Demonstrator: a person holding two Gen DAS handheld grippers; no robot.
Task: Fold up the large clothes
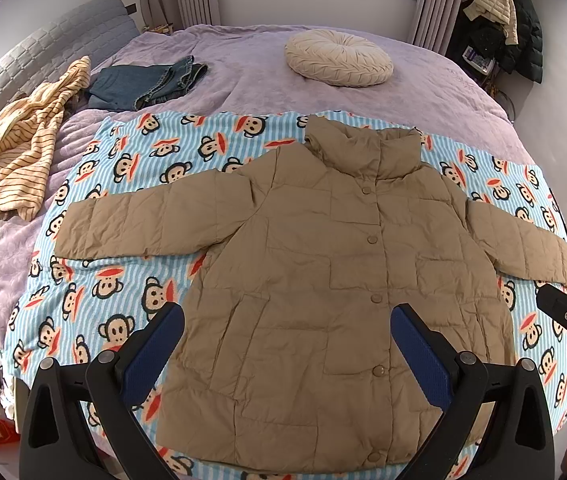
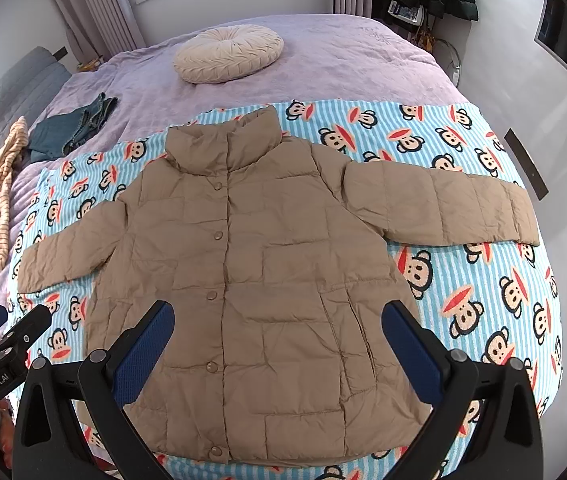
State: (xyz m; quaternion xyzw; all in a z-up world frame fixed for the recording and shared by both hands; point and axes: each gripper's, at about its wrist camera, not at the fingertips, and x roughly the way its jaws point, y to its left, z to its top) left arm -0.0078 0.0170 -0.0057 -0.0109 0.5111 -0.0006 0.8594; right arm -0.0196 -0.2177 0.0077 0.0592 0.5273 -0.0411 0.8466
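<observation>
Lilac bed (image 1: 243,76) under monkey blanket (image 1: 131,160), cushion (image 1: 338,58), jeans (image 1: 147,82).

A tan puffer jacket (image 1: 323,280) lies buttoned and spread flat on a monkey-print blanket (image 1: 123,280), the left gripper's (image 1: 287,354) fingers (image 1: 155,356) parted above its hem.

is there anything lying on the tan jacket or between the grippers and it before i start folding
Nothing visible does. The tan jacket lies flat, buttoned, sleeves spread on the monkey blanket, with nothing on it. The left gripper and right gripper hang open over its lower half. The jeans, striped top and cushion lie well clear.
</observation>
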